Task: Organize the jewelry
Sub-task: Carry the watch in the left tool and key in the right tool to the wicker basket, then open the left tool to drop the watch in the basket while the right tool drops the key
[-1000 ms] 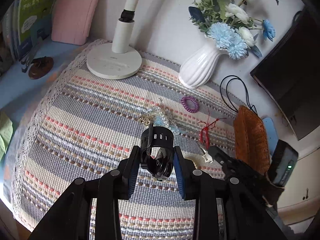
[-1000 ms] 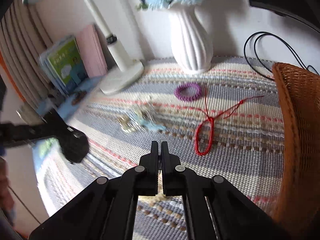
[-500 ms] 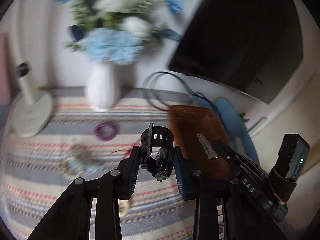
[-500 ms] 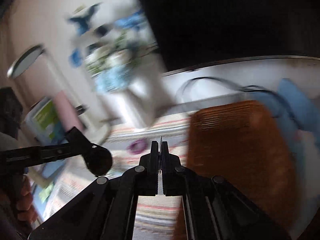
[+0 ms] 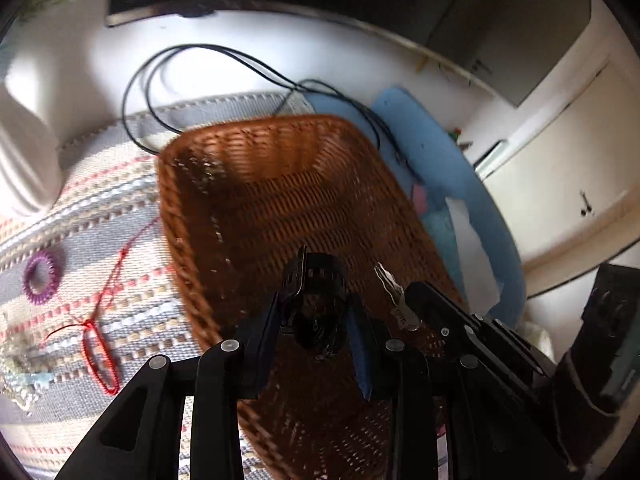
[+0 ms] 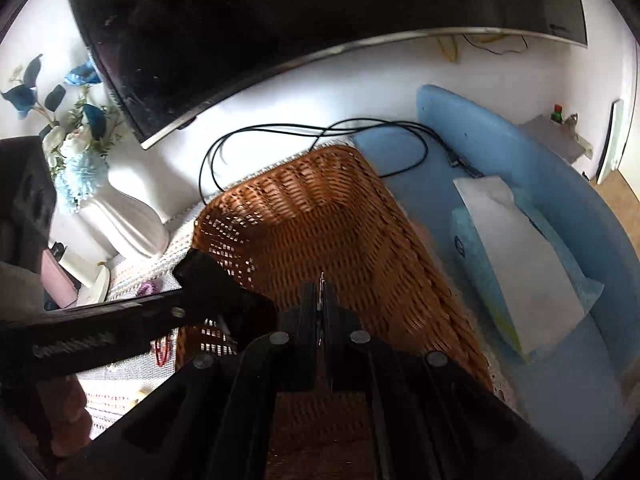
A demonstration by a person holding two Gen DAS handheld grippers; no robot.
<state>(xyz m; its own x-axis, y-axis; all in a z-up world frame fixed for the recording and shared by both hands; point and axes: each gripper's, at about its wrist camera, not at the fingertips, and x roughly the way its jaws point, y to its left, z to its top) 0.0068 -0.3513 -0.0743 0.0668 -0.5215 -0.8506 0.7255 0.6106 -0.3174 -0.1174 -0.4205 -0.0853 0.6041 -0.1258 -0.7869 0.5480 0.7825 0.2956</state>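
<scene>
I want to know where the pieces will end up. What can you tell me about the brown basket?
The basket is woven from brown wicker, roughly rectangular with rounded corners and upright sides. It stands on the striped cloth beside a blue mat, and a black cable loops behind it. Its visible floor looks bare. The left claw, holding a black hair clip, and the shut right claw are both in front of its opening.

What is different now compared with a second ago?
Both claws swung from above the striped cloth to above the brown basket. The left claw still grips the black hair clip, and the right claw stays shut on a small silver clip. The purple ring and red cord lie where they were.
</scene>
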